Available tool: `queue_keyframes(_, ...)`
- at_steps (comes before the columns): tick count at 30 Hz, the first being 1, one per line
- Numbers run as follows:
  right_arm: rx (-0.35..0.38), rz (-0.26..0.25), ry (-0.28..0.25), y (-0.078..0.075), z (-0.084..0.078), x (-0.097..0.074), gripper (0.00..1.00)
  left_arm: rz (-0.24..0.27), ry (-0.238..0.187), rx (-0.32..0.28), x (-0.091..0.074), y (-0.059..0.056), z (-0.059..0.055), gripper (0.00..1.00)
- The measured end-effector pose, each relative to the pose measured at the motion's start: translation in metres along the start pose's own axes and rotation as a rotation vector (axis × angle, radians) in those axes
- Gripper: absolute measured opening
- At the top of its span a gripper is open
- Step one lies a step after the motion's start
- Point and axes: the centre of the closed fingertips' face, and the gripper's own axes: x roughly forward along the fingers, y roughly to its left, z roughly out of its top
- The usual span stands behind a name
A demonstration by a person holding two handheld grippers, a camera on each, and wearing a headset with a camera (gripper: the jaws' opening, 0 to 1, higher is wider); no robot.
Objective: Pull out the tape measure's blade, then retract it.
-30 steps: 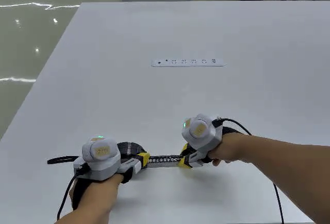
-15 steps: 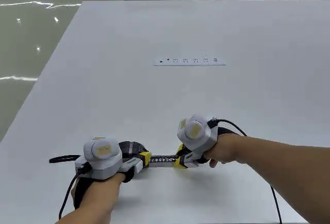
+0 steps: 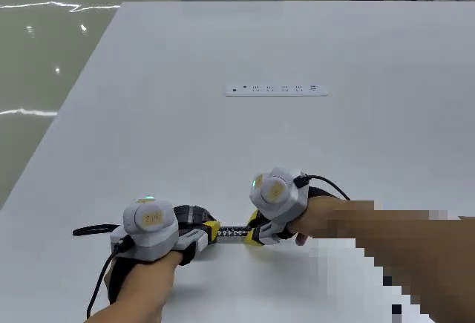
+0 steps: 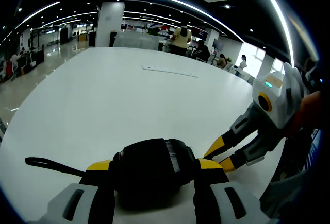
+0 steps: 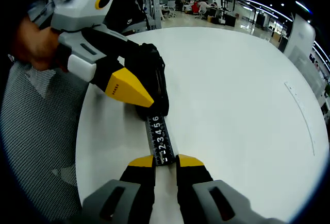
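A black tape measure [image 4: 152, 171] rests on the white table [image 3: 245, 152], clamped between the yellow-tipped jaws of my left gripper [image 4: 152, 165]. A black wrist strap [image 4: 51, 166] trails from it to the left. In the right gripper view a short length of the blade [image 5: 158, 137] runs out of the case [image 5: 153, 82], showing numbers up to about 6. My right gripper [image 5: 165, 159] is shut on the blade's end. In the head view the left gripper [image 3: 210, 230] and the right gripper [image 3: 250, 235] sit close together near the table's front edge, joined by the blade [image 3: 231, 231].
A white power strip [image 3: 276, 89] lies flat across the middle of the table. The table's left edge drops to a glossy floor [image 3: 44, 48]. A black cable [image 3: 326, 184] loops behind the right hand. People stand far off beyond the table [image 4: 181, 37].
My right gripper has moved left toward the left gripper, and the exposed blade between them has grown shorter. The left gripper and the case have stayed put.
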Motion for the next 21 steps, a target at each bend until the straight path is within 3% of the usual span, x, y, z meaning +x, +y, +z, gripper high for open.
queue_keyframes(21,0.006,0.002,-0.017,0.003,0.013,0.008,0.14,0.002,-0.001,-0.004,0.000,-0.001,0.000,0.59)
